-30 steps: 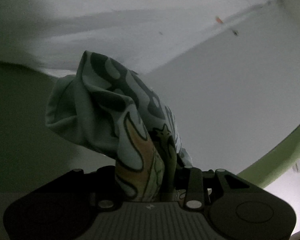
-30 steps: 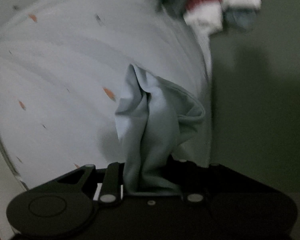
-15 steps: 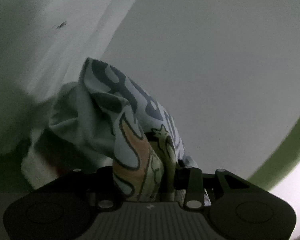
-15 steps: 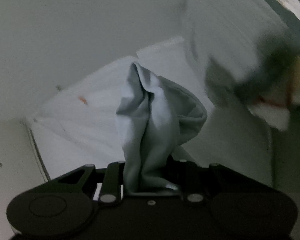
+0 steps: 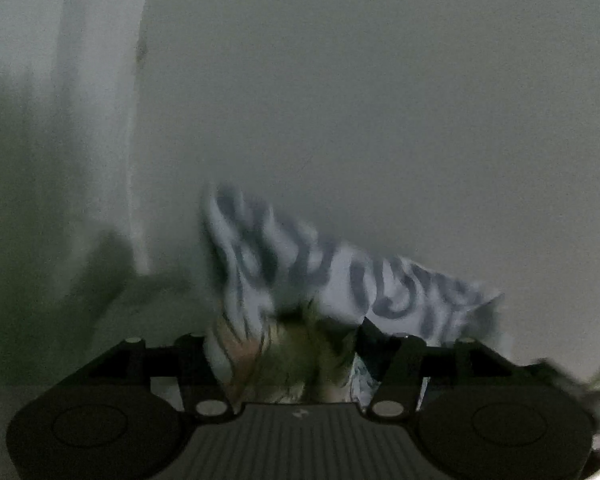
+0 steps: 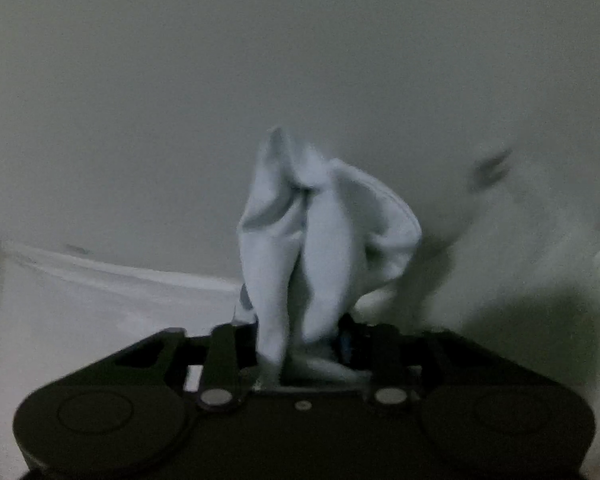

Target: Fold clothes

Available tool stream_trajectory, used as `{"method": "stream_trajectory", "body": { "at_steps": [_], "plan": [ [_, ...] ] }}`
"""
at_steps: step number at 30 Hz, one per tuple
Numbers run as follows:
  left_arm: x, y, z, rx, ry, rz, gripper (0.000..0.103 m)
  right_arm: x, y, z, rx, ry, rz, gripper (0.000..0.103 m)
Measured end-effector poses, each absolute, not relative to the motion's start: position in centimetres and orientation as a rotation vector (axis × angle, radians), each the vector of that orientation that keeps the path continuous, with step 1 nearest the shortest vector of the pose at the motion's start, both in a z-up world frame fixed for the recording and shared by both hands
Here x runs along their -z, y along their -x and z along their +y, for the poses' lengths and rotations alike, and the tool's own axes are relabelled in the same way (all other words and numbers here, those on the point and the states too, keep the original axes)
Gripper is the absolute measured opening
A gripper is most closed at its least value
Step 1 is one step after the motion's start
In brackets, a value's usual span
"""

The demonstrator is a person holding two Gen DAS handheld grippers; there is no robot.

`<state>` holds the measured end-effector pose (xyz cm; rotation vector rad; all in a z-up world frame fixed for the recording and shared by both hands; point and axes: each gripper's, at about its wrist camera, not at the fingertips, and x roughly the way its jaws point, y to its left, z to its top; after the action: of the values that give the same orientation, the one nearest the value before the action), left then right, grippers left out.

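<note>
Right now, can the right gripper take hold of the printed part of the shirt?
Probably not. The right gripper is already shut on a plain pale fold of the shirt, so its jaws are occupied. The printed part is bunched in the left gripper, and does not show in the right view.

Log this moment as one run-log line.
left gripper: shut on printed garment | right gripper: shut on pale-blue cloth | views blurred
</note>
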<state>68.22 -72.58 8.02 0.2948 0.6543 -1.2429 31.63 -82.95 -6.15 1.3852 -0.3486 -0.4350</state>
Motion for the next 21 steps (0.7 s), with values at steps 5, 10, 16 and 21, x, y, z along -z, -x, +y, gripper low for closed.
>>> {"method": "stream_trajectory", "body": {
  "at_steps": [5, 10, 16, 21],
  "plan": [
    [-2.2, -73.7, -73.4, 1.237, -0.116, 0.663, 0.085, 8.9, -31.7, -83.8, 0.631, -1.286, -0.206, 0.055],
    [0.8, -74.2, -73.4, 1.271, 0.004, 0.601, 0.097, 9.6, -31.6, -83.8, 0.670, -1.175, -0.171, 0.064],
    [1.7, -71.9, -72.5, 1.279, 0.038, 0.524, 0.100, 8.7, -32.1, -84.0, 0.753, -1.028, -0.074, 0.074],
    [-0.7, -71.3, -69.0, 1.220, 0.127, 0.397, 0.100, 5.6, -31.6, -82.7, 0.779, -0.836, -0.024, 0.064]
  ]
}}
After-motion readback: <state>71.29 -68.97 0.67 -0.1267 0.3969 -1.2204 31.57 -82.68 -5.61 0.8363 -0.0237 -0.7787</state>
